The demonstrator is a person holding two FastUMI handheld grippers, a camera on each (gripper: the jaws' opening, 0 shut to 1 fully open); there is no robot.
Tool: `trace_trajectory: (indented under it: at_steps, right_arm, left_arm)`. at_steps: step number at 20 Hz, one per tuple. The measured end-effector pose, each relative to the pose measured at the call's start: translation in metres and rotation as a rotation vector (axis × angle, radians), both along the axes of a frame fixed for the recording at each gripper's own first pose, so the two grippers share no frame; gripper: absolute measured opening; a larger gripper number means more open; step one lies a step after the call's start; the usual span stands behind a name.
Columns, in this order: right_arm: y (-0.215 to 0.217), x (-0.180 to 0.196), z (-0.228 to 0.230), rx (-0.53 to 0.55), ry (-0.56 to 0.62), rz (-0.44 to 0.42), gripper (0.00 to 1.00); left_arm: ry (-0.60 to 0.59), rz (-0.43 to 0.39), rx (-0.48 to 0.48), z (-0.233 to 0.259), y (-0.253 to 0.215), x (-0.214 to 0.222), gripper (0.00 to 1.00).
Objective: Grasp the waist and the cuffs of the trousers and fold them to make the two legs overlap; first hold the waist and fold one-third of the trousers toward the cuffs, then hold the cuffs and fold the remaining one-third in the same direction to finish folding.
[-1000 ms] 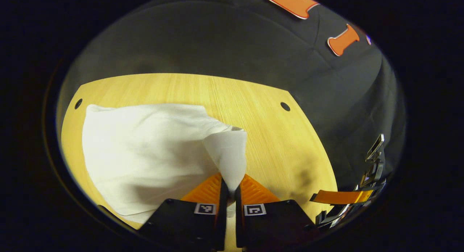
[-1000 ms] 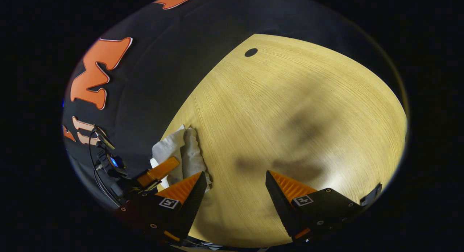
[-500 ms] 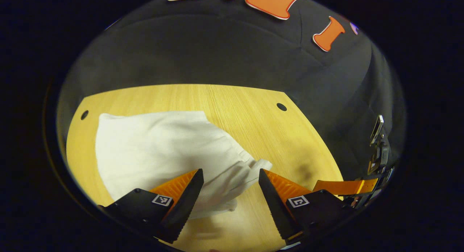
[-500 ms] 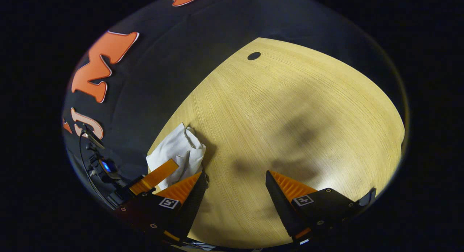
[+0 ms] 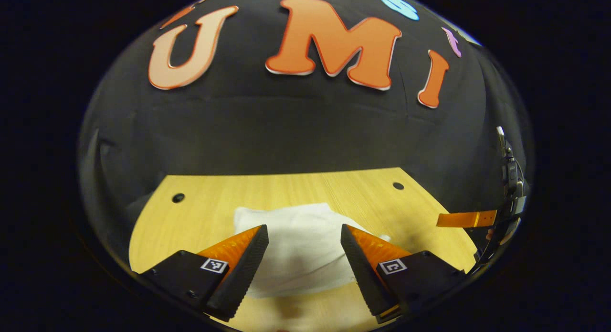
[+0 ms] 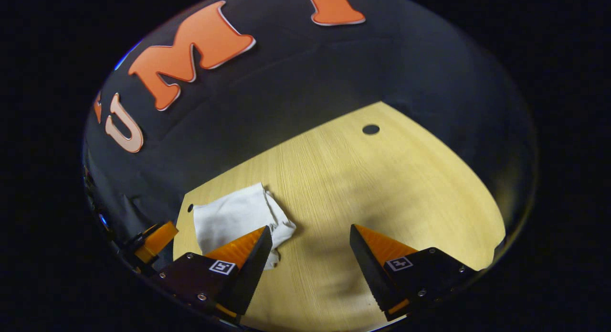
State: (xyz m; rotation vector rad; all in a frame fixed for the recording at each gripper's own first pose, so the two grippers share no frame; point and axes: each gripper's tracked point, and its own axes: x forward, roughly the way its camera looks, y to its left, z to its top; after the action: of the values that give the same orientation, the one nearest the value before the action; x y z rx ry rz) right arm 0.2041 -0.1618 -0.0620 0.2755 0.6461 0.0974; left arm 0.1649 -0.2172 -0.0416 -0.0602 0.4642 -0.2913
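The white trousers [image 5: 300, 243] lie folded into a compact bundle on the wooden table [image 5: 200, 203]. My left gripper [image 5: 304, 234] hangs open above them, fingers spread to either side of the bundle, touching nothing. In the right gripper view the same trousers [image 6: 234, 217] sit at the left, just beyond the left finger. My right gripper [image 6: 310, 234] is open over bare wood with nothing between its fingers. The right gripper's finger [image 5: 465, 219] shows at the right edge of the left gripper view; the left gripper's finger [image 6: 155, 239] shows at the lower left of the right gripper view.
The table has small dark holes [image 5: 178, 197] [image 5: 398, 185] near its back corners and one more hole [image 6: 370, 129] in the right gripper view. The booth's black cloth wall [image 5: 305, 126] rises right behind the table's far edge.
My left gripper was shut on a fold of the trousers, then opened and let it drop. Both grippers have since lifted and drawn back, so the bundle looks smaller and lies flat.
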Motion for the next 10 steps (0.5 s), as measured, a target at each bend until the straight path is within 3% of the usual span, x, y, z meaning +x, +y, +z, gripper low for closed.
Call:
trace_trajectory:
  at_steps: [6, 10]
  right_arm:
    - [0.012, 0.018, 0.086, -0.12, -0.3, 0.009, 0.98]
    - [0.023, 0.004, 0.117, -0.155, -0.415, -0.003, 0.98]
  left_arm:
    - [-0.214, 0.14, -0.032, 0.068, 0.076, -0.008, 0.99]
    - [-0.319, 0.236, -0.059, 0.102, 0.124, -0.018, 1.0]
